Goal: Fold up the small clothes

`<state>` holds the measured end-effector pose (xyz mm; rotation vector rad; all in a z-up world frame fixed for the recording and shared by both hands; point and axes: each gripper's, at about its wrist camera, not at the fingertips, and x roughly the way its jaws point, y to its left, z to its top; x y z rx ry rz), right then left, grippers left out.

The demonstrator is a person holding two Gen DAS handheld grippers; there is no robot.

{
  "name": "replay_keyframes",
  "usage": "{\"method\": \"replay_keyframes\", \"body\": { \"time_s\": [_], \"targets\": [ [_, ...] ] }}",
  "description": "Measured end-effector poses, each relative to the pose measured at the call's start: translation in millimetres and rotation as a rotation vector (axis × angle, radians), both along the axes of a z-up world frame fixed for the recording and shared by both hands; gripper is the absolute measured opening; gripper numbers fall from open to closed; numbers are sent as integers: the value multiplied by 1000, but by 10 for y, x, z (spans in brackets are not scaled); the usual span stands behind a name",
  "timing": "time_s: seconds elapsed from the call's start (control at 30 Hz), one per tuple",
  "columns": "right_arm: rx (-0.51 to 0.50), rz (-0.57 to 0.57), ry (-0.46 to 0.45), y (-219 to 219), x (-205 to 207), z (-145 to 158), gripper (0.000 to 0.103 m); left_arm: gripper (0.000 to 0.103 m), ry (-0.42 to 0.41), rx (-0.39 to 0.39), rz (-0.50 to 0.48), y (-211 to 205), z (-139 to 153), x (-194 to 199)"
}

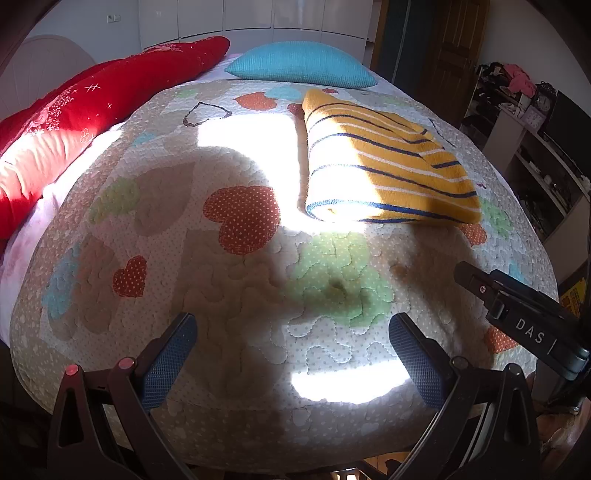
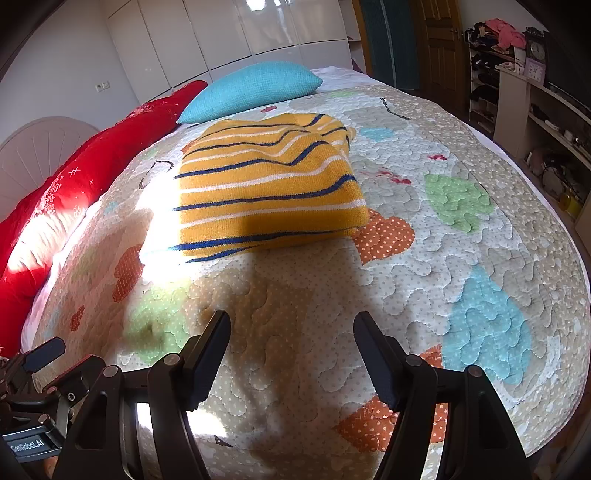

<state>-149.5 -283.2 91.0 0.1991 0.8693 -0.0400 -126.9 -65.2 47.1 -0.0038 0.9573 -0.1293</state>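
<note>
A yellow knit garment with white and dark blue stripes (image 1: pixel 388 166) lies folded into a compact rectangle on the quilted bedspread (image 1: pixel 236 295); it also shows in the right wrist view (image 2: pixel 266 188). My left gripper (image 1: pixel 291 332) is open and empty, held above the quilt well short of the garment. My right gripper (image 2: pixel 291 325) is open and empty too, in front of the garment's near edge. The right gripper's body (image 1: pixel 524 317) shows at the right of the left wrist view, and the left gripper's body (image 2: pixel 40 398) at the lower left of the right wrist view.
A turquoise pillow (image 1: pixel 299 66) lies at the far end of the bed and a long red cushion (image 1: pixel 92 118) runs along its left side. Shelves with clutter and a clock (image 2: pixel 535 48) stand to the right. White wardrobe doors (image 2: pixel 258 26) are behind.
</note>
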Motion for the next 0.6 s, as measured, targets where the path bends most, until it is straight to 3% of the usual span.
{"method": "replay_keyframes", "body": {
  "time_s": [0.6],
  "targets": [
    [-24, 11, -15, 1, -26, 33, 75, 103, 30, -9, 5, 11, -76, 23]
  ]
}}
